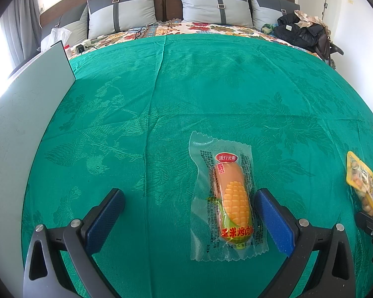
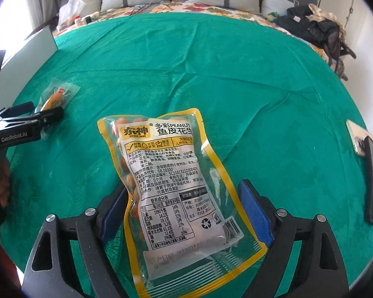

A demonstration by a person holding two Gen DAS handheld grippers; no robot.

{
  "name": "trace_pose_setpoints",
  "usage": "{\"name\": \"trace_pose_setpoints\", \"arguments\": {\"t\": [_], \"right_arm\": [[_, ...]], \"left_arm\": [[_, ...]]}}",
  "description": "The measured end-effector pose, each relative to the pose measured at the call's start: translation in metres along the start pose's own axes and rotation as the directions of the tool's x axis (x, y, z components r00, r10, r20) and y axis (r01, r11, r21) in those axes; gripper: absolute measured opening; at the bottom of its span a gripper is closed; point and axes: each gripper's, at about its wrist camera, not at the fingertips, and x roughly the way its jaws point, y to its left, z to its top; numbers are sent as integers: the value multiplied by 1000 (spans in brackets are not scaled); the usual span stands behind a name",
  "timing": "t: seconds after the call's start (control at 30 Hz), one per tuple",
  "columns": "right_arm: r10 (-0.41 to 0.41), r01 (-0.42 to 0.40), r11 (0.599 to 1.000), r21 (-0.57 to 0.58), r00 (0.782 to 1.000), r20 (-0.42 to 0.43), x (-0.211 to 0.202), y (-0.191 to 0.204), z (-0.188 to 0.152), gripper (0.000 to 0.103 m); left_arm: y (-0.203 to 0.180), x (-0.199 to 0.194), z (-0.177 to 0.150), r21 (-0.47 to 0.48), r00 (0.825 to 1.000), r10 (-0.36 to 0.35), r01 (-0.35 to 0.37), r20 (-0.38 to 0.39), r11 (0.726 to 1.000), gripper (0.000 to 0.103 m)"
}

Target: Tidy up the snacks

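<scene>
Here, a bed covered with a green patterned cloth [image 1: 186, 79] is seen through two gripper-mounted cameras. In the left wrist view, the left gripper [image 1: 189, 213] is spread wide and held low over the cloth. A clear-wrapped corn sausage [image 1: 232, 198] lies lengthwise between its blue pads, well toward the right-hand pad, which appears to touch or nearly touch the wrapper's edge; the other pad is well apart from it. Nothing is gripped.

In the right wrist view, the right gripper [image 2: 184, 211] is also spread wide around a yellow-bordered peanut bag [image 2: 176, 186], printed side up. The bag lies flat on the cloth between the pads, its left edge touching or hidden by the left-hand pad, while a gap remains at the other side. It cannot be told whether any pressure is applied; the bag seems merely framed.

A pale grey board [image 1: 24, 129] stands at the left edge of the bed, and two phones [image 2: 368, 168] lie at the right edge.

The step in hand is judged to be the grasping of each snack. It would be done well if each gripper were centred before closing, since both packets sit off-centre. Slippery film should be pinched across the filled middle, not the flat seal.
</scene>
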Motion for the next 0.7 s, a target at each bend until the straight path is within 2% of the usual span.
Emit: {"name": "trace_pose_setpoints", "arguments": {"t": [0.2, 0.57, 0.7], "right_arm": [[3, -3, 1000, -9, 1000, 15, 6, 4, 0, 97], [12, -12, 1000, -24, 1000, 11, 6, 6, -2, 97], [30, -30, 999, -26, 999, -31, 6, 6, 2, 97]], "left_arm": [[0, 0, 0, 0, 1000, 0, 0, 0, 1000, 103], [0, 0, 0, 0, 1000, 0, 0, 0, 1000, 103], [0, 0, 0, 0, 1000, 0, 0, 0, 1000, 103]]}}
